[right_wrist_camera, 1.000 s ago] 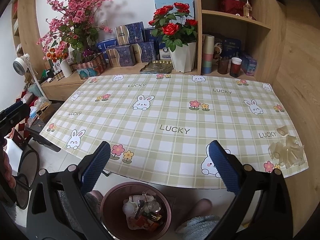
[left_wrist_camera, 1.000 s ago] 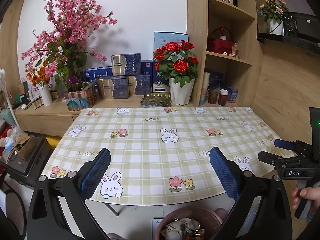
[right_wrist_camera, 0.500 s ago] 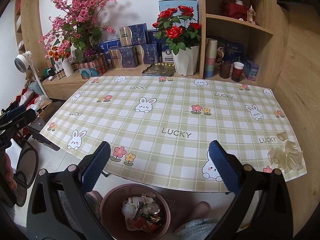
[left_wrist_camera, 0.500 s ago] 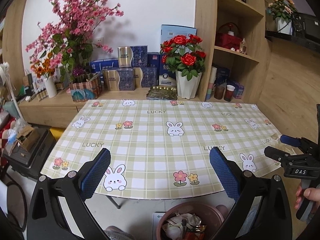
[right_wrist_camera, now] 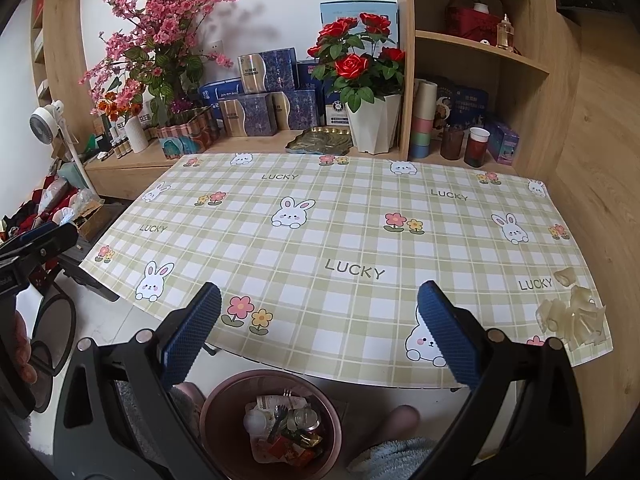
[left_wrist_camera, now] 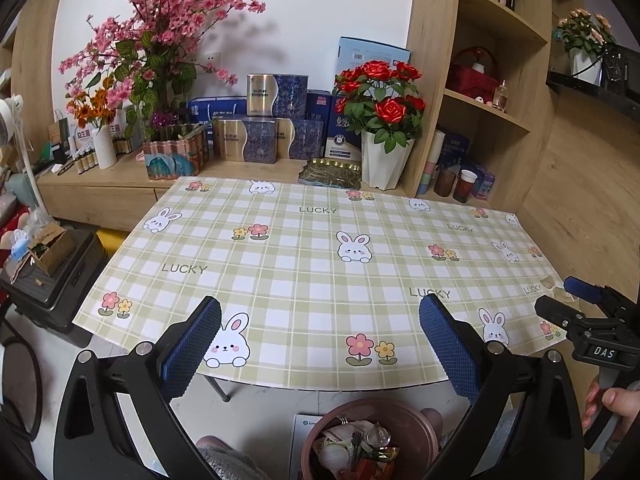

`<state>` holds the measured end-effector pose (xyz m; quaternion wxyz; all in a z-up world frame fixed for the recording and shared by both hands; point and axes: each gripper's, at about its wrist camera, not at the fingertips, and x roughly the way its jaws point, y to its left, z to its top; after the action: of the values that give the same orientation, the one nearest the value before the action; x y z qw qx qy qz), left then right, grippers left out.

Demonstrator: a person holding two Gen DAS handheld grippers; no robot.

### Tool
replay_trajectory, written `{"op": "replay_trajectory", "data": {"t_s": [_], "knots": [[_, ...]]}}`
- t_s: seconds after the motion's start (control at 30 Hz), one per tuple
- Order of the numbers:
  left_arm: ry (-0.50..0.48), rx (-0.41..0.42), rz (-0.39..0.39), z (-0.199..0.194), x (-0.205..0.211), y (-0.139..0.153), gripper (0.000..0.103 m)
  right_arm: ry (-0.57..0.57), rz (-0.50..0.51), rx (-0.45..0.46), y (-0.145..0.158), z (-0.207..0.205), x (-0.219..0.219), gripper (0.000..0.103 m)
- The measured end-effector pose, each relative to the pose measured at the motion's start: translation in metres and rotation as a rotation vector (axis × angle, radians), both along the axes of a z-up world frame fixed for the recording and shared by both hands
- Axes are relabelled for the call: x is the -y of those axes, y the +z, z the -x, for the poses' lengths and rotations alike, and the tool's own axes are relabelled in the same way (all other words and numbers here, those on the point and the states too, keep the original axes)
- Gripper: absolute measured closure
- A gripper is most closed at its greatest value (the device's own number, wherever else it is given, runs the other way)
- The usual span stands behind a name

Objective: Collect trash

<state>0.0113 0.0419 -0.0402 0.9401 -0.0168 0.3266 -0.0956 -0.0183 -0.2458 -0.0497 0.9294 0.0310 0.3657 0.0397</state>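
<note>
A brown round bin (right_wrist_camera: 270, 424) holding wrappers, a can and other trash stands on the floor below the table's near edge; it also shows in the left wrist view (left_wrist_camera: 370, 440). A pile of pale peels (right_wrist_camera: 572, 314) lies at the table's near right corner. My left gripper (left_wrist_camera: 320, 340) is open and empty, above the near edge of the checked tablecloth (left_wrist_camera: 320, 248). My right gripper (right_wrist_camera: 318, 330) is open and empty, above the bin and the table edge. The right gripper also shows at the right of the left wrist view (left_wrist_camera: 576, 300).
Behind the table (right_wrist_camera: 340, 216) a low wooden sideboard carries a white pot of red roses (right_wrist_camera: 370, 120), blue boxes (right_wrist_camera: 260, 108) and pink blossoms (right_wrist_camera: 160, 40). A wooden shelf unit (right_wrist_camera: 480, 80) stands at the back right. A fan (right_wrist_camera: 48, 120) and clutter are on the left.
Both grippers have drawn back and risen a little, so more of the table and the bin shows. Both stay open and empty.
</note>
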Motion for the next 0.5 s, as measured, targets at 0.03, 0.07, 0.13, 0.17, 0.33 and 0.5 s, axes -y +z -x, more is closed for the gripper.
{"op": "replay_trajectory", "data": {"t_s": [0.03, 0.07, 0.13, 0.17, 0.33, 0.5], "knots": [[0.007, -0.002, -0.009, 0.0, 0.001, 0.0, 0.006, 0.0, 0.001, 0.001, 0.0, 0.0, 0.0, 0.006], [0.013, 0.0, -0.022, 0.0, 0.002, -0.001, 0.006, 0.001, 0.001, 0.001, 0.0, 0.0, 0.0, 0.006], [0.018, 0.008, -0.04, 0.001, 0.004, -0.001, 0.006, 0.001, 0.001, 0.0, 0.0, 0.0, -0.001, 0.006], [0.019, 0.01, -0.046, 0.001, 0.004, 0.0, 0.006, 0.001, 0.001, 0.0, 0.0, 0.0, -0.001, 0.006], [0.007, 0.032, -0.095, 0.006, 0.011, -0.002, 0.006, 0.001, 0.002, 0.005, 0.001, -0.001, -0.001, 0.006], [0.0, 0.027, -0.124, 0.005, 0.015, -0.005, 0.006, 0.004, 0.008, 0.015, 0.007, -0.001, -0.001, 0.006]]}}
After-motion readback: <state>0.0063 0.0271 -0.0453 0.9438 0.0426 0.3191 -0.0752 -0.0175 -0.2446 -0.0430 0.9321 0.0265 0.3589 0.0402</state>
